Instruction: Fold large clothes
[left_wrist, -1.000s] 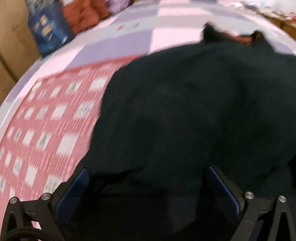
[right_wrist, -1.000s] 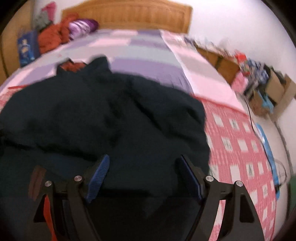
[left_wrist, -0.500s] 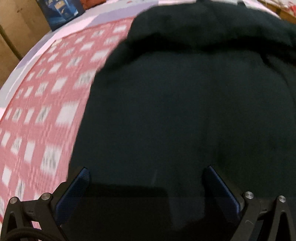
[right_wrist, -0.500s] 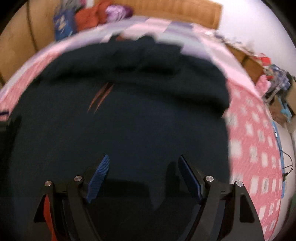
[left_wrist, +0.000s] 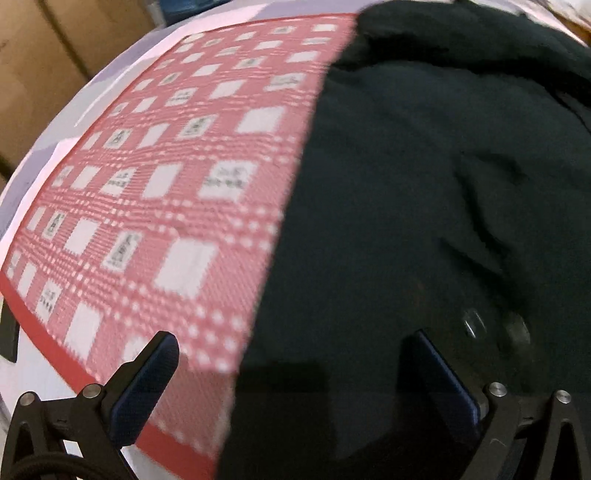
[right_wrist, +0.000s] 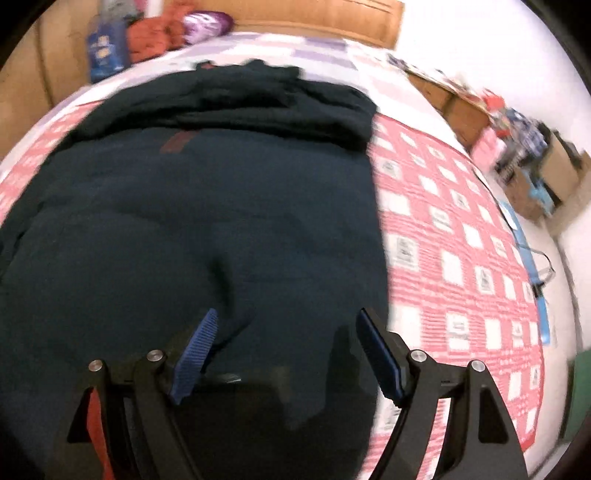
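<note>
1. A dark garment (right_wrist: 207, 206), near black with a blue-green cast, lies spread over a red-and-white checked cover (right_wrist: 454, 236) on a bed (right_wrist: 317, 48), filling most of both wrist views.
2. Its far end is bunched into a thick fold (right_wrist: 273, 99) running across the bed; a small reddish mark (right_wrist: 179, 140) shows just below that fold.
3. From the left wrist, the garment (left_wrist: 424, 221) covers the right side of the view, its edge running straight down the cover (left_wrist: 177, 177); soft creases cross the cloth at right.
4. The left gripper (left_wrist: 291, 354) hangs with jaws wide apart, one finger over the cover, the other over the cloth, nothing between them.
5. The right gripper (right_wrist: 288, 332) is likewise spread, both fingers over the cloth, gripping nothing.
6. Both frames are blurred; the type of garment cannot be made out, nor whether the fingertips touch it. Its near hem is lost in shadow beneath the grippers.
7. Two round shapes (left_wrist: 495, 326) beside the left gripper's right finger are too dim to identify.
8. Clutter (right_wrist: 517, 147) beside the bed is indistinct.
</note>
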